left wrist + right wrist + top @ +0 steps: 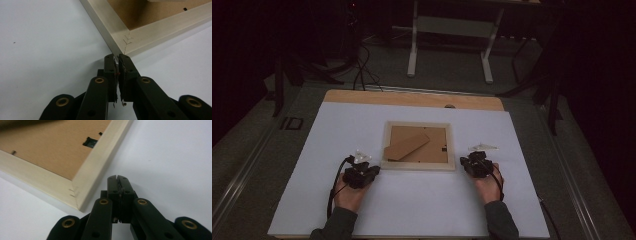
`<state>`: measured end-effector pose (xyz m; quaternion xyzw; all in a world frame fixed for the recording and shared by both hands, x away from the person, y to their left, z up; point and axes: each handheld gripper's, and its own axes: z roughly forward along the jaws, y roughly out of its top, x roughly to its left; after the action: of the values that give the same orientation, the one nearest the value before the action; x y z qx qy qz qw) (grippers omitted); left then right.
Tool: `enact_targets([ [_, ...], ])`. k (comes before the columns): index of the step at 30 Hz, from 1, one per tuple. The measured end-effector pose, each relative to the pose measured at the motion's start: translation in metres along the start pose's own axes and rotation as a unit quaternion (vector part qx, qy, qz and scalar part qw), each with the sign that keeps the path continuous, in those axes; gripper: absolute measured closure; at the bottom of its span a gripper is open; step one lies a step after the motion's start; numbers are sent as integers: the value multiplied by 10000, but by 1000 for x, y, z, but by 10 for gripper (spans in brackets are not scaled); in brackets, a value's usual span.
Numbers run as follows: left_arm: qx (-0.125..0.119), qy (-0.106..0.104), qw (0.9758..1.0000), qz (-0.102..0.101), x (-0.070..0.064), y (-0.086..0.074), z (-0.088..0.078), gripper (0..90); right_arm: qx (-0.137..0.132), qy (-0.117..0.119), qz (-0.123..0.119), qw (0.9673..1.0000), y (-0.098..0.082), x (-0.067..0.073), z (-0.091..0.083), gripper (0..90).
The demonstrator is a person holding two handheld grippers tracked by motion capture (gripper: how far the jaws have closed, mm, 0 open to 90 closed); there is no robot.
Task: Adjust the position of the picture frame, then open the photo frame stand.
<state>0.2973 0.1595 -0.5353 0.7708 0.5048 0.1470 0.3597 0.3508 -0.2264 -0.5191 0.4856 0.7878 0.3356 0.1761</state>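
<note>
Grippers flank a wooden picture frame (418,145) lying face down near the middle of a white sheet (412,210) that covers a wood-topped table (412,99), seen from the high view. At left, the left gripper (373,170) rests on the sheet with its tips just beside the frame's near left corner; the left gripper view shows its jaws almost together, a thin slit between the pads, nothing held, pointed at the mitred corner joint (127,41). At centre, the frame's brown backing board (432,145) faces up, with its fold-out easel stand (406,145) lying flat across it. At right, the right gripper (466,162) sits just off the near right corner, jaws pressed together and empty in the right gripper view, beside a dark turn clip (89,142) at the backing's edge. Judged from here, the risk is a slip: closed tips nudging the light frame's corners could skate it across the smooth sheet or twist it askew, and prying at the backing with one side only could bend the board or snap a clip. No brand, label or legible writing appears on the frame, sheet or grippers.
</note>
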Motion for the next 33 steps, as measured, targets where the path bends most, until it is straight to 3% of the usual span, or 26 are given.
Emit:
enact_targets([
  [2, -12, 10, 10000, 3, 1, 0, -1, 853, -13, -181, -148, 9997, -1, -1, -5, 885],
  [6, -67, 34, 10000, -26, 2, 0, -3, 844, -62, -314, -239, 9992, 0, -3, -12, 881],
  [12, -126, 36, 9999, -60, 3, 0, -4, 838, -71, -327, -311, 9990, 0, -3, -15, 876],
  [15, -132, 39, 9999, -76, 4, 1, -3, 838, -49, -445, -432, 9981, 0, 0, -15, 875],
  [21, -276, 66, 9994, -190, 9, 2, -7, 801, -64, -413, -452, 9981, 0, -1, -16, 855],
  [27, -465, -60, 9982, -380, 14, 2, -14, 783, -76, -408, -447, 9981, 0, 0, -16, 820],
  [33, -633, -222, 9970, -394, 17, 6, -25, 743, -96, -355, -472, 9982, 0, 1, -16, 774],
])
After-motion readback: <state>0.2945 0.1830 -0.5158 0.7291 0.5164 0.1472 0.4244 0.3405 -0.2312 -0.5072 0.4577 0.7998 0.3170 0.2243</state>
